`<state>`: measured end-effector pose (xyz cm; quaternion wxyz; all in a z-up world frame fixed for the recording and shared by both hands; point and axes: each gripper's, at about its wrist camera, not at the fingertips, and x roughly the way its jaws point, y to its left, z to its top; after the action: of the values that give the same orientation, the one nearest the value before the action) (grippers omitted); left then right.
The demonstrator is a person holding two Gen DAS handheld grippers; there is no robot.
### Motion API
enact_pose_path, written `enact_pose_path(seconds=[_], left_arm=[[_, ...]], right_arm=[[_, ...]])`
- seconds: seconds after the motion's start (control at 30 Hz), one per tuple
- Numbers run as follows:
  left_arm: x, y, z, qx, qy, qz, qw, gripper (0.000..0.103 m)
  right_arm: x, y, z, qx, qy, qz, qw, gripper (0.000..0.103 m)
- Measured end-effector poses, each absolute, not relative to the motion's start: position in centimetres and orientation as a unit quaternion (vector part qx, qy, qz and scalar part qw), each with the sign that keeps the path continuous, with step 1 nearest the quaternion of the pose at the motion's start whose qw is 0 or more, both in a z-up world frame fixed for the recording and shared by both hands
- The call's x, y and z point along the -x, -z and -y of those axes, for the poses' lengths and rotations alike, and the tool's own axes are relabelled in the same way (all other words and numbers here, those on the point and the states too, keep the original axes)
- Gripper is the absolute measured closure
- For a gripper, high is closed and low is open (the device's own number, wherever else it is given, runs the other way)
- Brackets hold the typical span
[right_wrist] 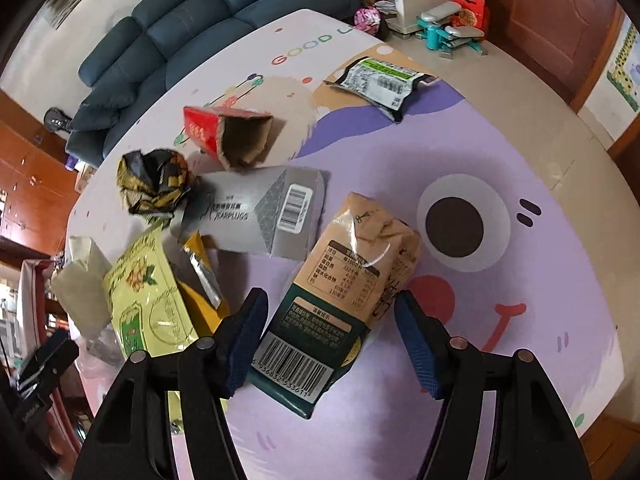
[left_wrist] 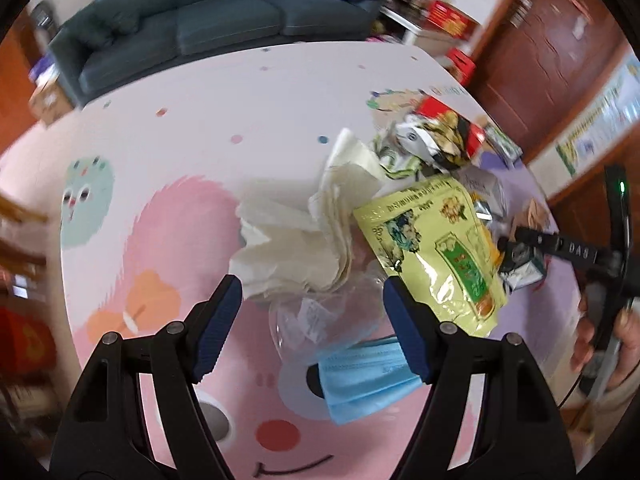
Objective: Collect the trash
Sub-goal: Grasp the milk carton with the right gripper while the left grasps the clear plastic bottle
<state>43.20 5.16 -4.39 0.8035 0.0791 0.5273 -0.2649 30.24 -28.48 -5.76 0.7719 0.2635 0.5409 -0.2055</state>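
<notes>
Trash lies piled on a cartoon-print table mat (left_wrist: 180,168). In the left wrist view my left gripper (left_wrist: 312,300) is open above a clear plastic wrapper (left_wrist: 320,316), with crumpled white tissue (left_wrist: 304,240) just ahead, a blue face mask (left_wrist: 360,380) below and a yellow-green pouch (left_wrist: 436,248) to the right. In the right wrist view my right gripper (right_wrist: 332,320) is open, its jaws on either side of a tan and dark green snack bag (right_wrist: 340,300). The right gripper also shows in the left wrist view (left_wrist: 516,248) at the far right.
Ahead of the right gripper lie a grey earplug box (right_wrist: 264,216), an open red carton (right_wrist: 228,136), a crumpled black-and-gold wrapper (right_wrist: 156,184), the yellow-green pouch (right_wrist: 148,300) and a black-green packet (right_wrist: 380,84). A dark sofa (left_wrist: 192,12) stands behind the table.
</notes>
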Motion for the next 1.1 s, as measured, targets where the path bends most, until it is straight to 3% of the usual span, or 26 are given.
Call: enact_pose_path(seconds=[0.33, 0.73, 1.1], left_arm=[[-41.8, 5.0, -3.2, -0.145, 0.36, -0.515, 0.764, 0.032], [-36.3, 5.6, -1.8, -0.212, 0.398, -0.506, 0.735, 0.032], [-39.1, 7.4, 0.6, -0.195, 0.387, -0.544, 0.719, 0.032]], right_arm=[[-29.5, 4.7, 25.6, -0.213, 0.167, -0.546, 0.793, 0.062], [-26.7, 4.3, 23.8, -0.184, 0.15, -0.552, 0.799, 0.065], [-25.9, 4.8, 24.3, -0.191, 0.153, -0.557, 0.794, 0.066]])
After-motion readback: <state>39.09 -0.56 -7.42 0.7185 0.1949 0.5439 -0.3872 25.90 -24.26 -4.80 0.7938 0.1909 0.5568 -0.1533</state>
